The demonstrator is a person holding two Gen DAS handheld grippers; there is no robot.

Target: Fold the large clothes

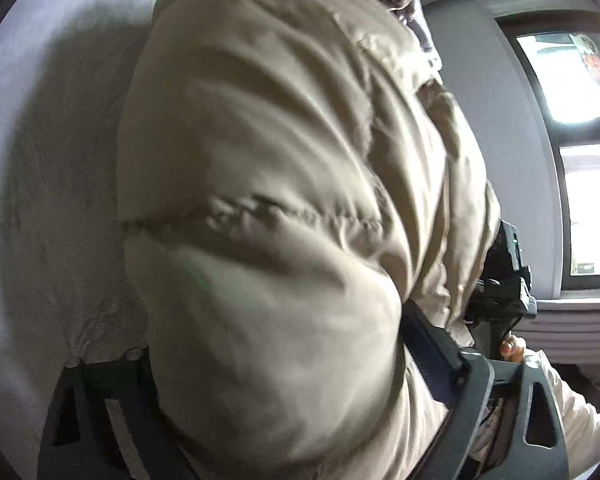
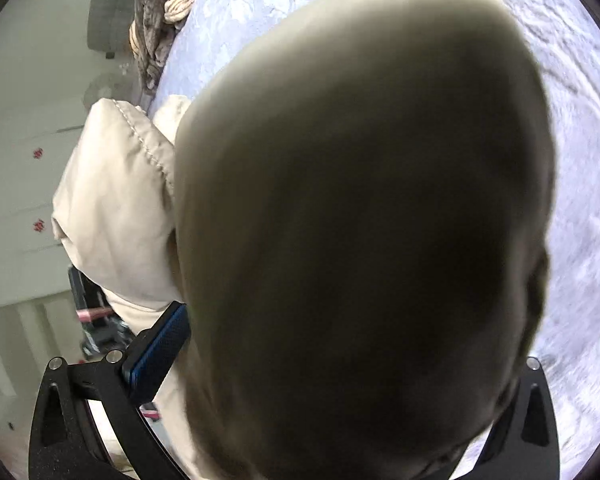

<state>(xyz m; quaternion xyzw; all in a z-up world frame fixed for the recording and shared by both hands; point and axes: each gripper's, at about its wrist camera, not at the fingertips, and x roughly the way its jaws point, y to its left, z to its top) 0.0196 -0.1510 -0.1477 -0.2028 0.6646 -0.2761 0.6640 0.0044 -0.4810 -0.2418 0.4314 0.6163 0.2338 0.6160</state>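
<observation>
A beige puffy quilted jacket (image 1: 268,200) fills most of the left wrist view, bulging between the black fingers (image 1: 440,344) of my left gripper (image 1: 284,360), which is shut on its fabric. In the right wrist view the same jacket (image 2: 360,220) bulges close to the lens, dark and blurred, with a paler quilted part (image 2: 116,200) to the left. My right gripper (image 2: 332,364) is shut on the jacket; its blue-padded left finger (image 2: 160,348) presses the cloth. The other gripper (image 1: 504,280) shows at the right of the left wrist view.
A pale lavender bedspread (image 2: 560,160) lies beneath the jacket and also shows in the left wrist view (image 1: 60,160). Rumpled blankets (image 2: 168,4) are heaped at the bed's far end. A window (image 1: 588,160) and a white cabinet (image 2: 24,200) flank the bed.
</observation>
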